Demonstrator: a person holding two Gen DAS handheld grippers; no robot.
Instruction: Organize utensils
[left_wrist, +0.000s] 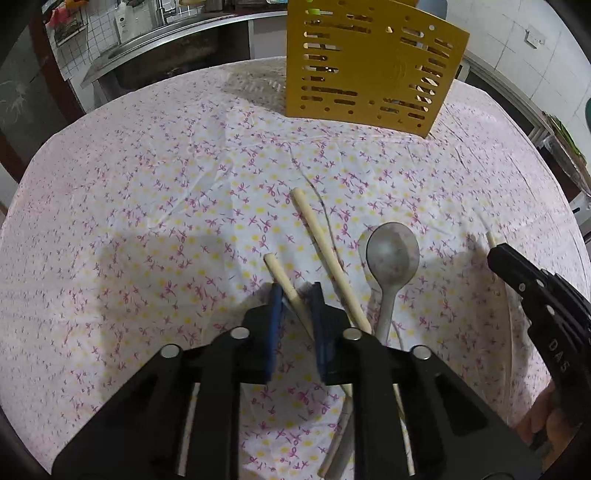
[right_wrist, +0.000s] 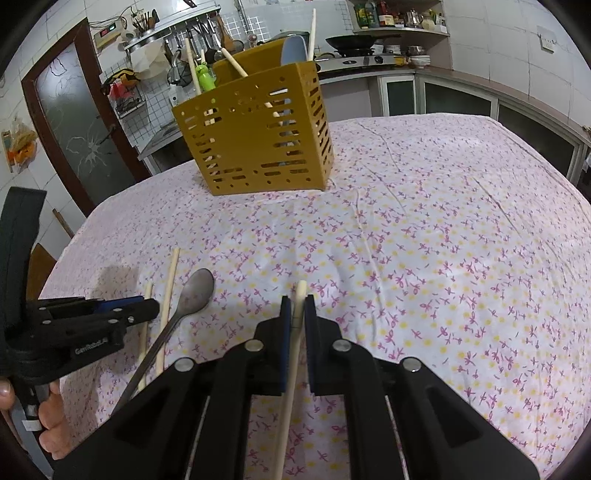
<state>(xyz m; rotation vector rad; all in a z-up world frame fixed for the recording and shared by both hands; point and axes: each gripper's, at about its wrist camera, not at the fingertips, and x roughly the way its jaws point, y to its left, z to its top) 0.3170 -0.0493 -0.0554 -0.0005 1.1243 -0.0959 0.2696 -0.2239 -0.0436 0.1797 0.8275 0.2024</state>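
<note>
My left gripper (left_wrist: 295, 291) has its jaws set around one chopstick (left_wrist: 284, 282), the blue pads close on either side of it; whether they press it I cannot tell. Just to the right of it lie a second chopstick (left_wrist: 325, 254) and a metal spoon (left_wrist: 392, 254), all on the floral cloth of the surface (left_wrist: 147, 206). My right gripper (right_wrist: 297, 306) has its jaws closed on a third chopstick (right_wrist: 300, 299), which runs back between the pads toward the camera. The yellow perforated utensil holder (right_wrist: 255, 136) stands upright at the far side of the surface, well apart from both grippers. It already contains several chopsticks (right_wrist: 236, 66) and a pale blue utensil (right_wrist: 293, 50).
</note>
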